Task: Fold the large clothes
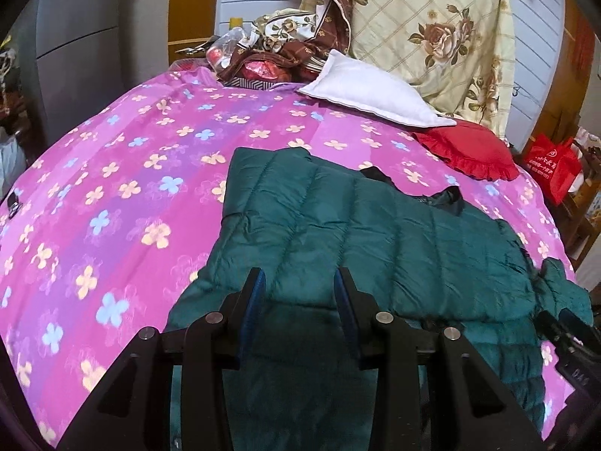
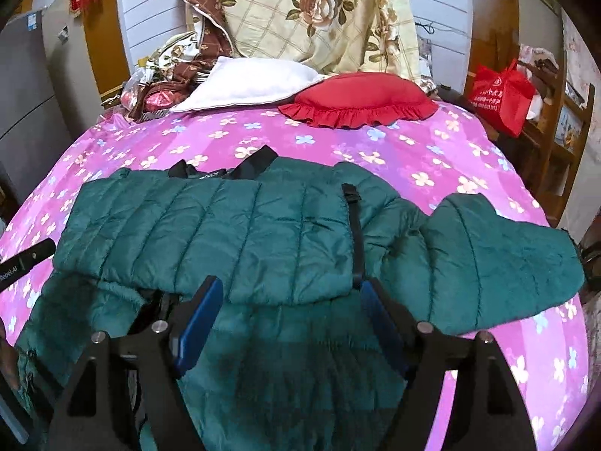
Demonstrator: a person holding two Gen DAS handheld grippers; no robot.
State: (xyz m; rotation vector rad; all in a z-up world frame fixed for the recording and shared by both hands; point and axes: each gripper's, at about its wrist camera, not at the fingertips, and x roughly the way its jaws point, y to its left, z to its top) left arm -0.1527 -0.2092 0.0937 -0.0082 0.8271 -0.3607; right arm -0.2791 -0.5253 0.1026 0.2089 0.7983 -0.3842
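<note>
A dark green quilted jacket lies on the pink flowered bedspread, its upper part folded over the lower part. In the right wrist view the jacket shows a black zipper strip and one sleeve spread out to the right. My left gripper is open, just above the jacket's near folded edge, holding nothing. My right gripper is open wide over the fold's near edge, empty. The right gripper also shows at the right edge of the left wrist view.
A white pillow and a red frilled cushion lie at the head of the bed. A floral quilt stands behind them, with a pile of clutter beside it. A red bag sits right of the bed.
</note>
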